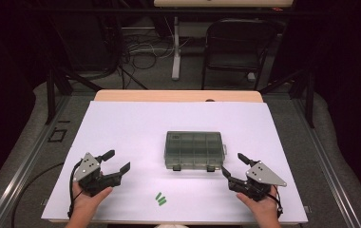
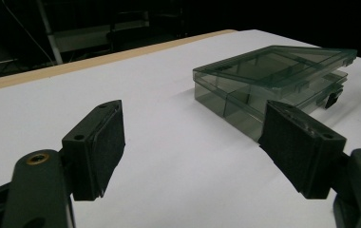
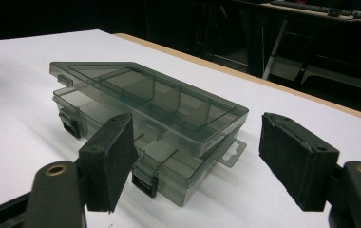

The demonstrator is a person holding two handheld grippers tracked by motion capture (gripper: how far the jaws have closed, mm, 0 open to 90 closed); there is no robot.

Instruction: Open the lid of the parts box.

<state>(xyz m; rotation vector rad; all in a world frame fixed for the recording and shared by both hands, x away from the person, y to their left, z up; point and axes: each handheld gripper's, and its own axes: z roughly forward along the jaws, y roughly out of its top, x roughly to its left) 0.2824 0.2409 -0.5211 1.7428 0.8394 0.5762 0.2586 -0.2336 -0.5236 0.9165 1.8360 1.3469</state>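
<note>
A smoky see-through compartment box (image 1: 194,150) lies flat in the middle of the white table top (image 1: 136,123), with two black latches on its near side. In the gripper views its lid sits slightly lifted off the base. My left gripper (image 1: 119,159) rests low at the front left, open and empty, a short way left of the box (image 2: 273,76). At the front right my right gripper (image 1: 232,162) is open too, close to the box's near right corner (image 3: 155,104). Nothing lies between the left gripper's (image 2: 195,123) jaws; the right gripper's (image 3: 195,128) jaws frame that corner without touching it.
Two small green marks (image 1: 160,198) sit near the table's front edge between my hands. A wooden edge (image 1: 178,96) runs along the far side. Beyond it stand a dark folding chair (image 1: 235,47) and a white table leg (image 1: 175,47) among cables.
</note>
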